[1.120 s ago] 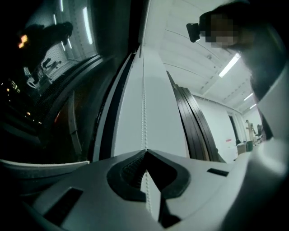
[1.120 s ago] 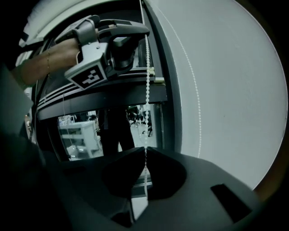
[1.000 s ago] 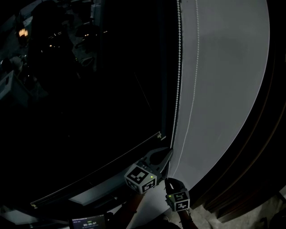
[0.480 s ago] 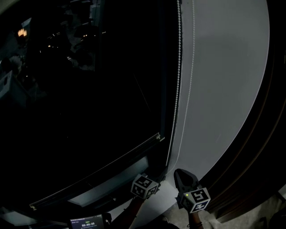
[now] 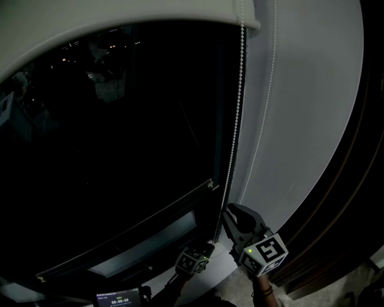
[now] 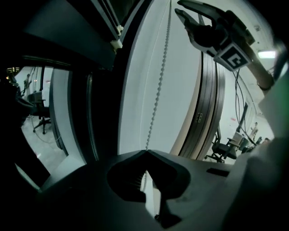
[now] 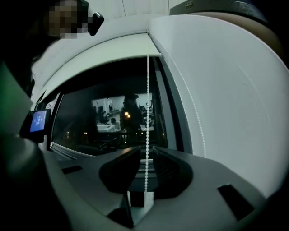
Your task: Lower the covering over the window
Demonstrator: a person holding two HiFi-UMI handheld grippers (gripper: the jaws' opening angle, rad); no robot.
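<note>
The blind [image 5: 120, 27] is seen covering only the top of the dark window [image 5: 120, 150], most of the glass being left bare. The chain [image 5: 237, 120] is clamped in the closed jaws of the left gripper [image 6: 146, 152]. The right gripper [image 7: 146, 151] is held above it, jaws parted, with a chain strand running between them.

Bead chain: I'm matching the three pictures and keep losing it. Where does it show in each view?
Head view: the bead chain hangs down the window's right edge from the blind's end.
Left gripper view: it slants from top centre down into the left gripper, shut on it.
Right gripper view: it runs straight down the middle, between the right gripper's parted jaws.
Shared landmark: the white wall beside the chain.
</note>
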